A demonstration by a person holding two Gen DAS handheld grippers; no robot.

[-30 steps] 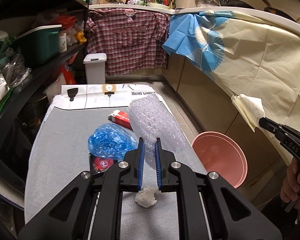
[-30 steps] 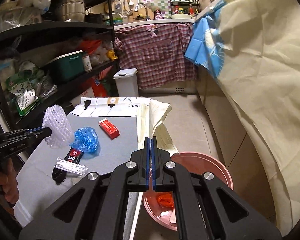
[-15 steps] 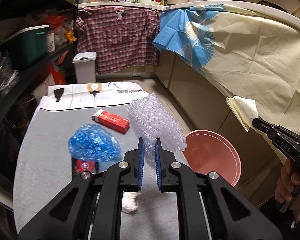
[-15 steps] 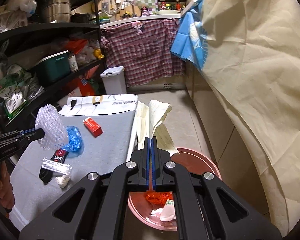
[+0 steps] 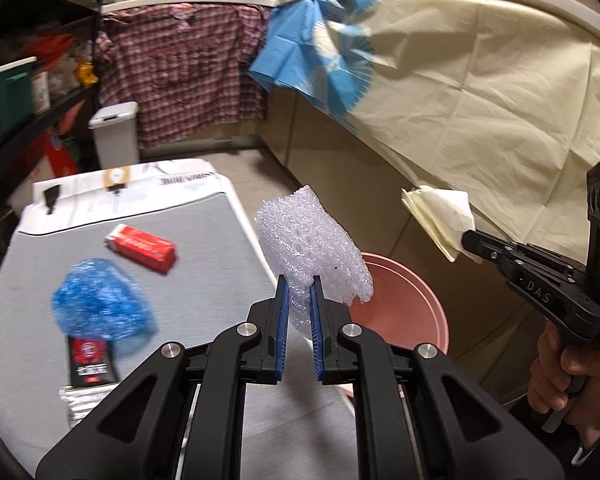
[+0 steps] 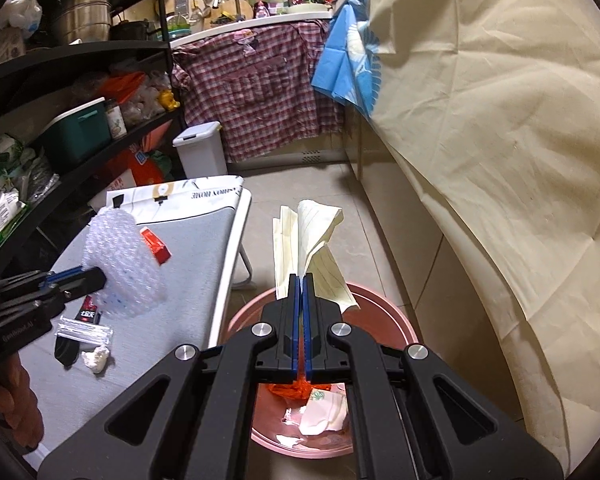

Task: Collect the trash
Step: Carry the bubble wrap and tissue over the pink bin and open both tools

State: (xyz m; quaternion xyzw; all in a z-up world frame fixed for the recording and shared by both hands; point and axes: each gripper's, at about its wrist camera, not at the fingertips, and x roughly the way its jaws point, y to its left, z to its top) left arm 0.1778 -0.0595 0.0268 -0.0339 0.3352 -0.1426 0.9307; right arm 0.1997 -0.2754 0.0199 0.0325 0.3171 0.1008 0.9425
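My left gripper (image 5: 299, 286) has its fingers clamped on the lower edge of a white foam net sleeve (image 5: 312, 252), which stands up above the tips, held in the air at the right edge of the grey surface (image 5: 204, 248), near the pink basin (image 5: 416, 300) on the floor beside that edge; my right gripper (image 6: 301, 280) has its fingers together on a folded sheet of lined cream paper (image 6: 312, 236), which rises from the tips and hangs directly over the basin; inside the basin lie an orange scrap (image 6: 290, 390) and crumpled white paper (image 6: 324, 412); on the surface, a red box (image 5: 142, 246) sits toward the far end, just short of the printed sheet (image 5: 132, 184) that covers the far edge; a blue crinkled wrapper (image 5: 100, 304) lies nearer the left edge, overlapping a black packet (image 5: 88, 364) with a red mark; a clear wrapped bundle (image 6: 86, 330) lies across that packet, and a small white wad (image 6: 96, 358) sits just beside it toward the near edge; my right hand (image 5: 572, 368) grips the handle of its tool.
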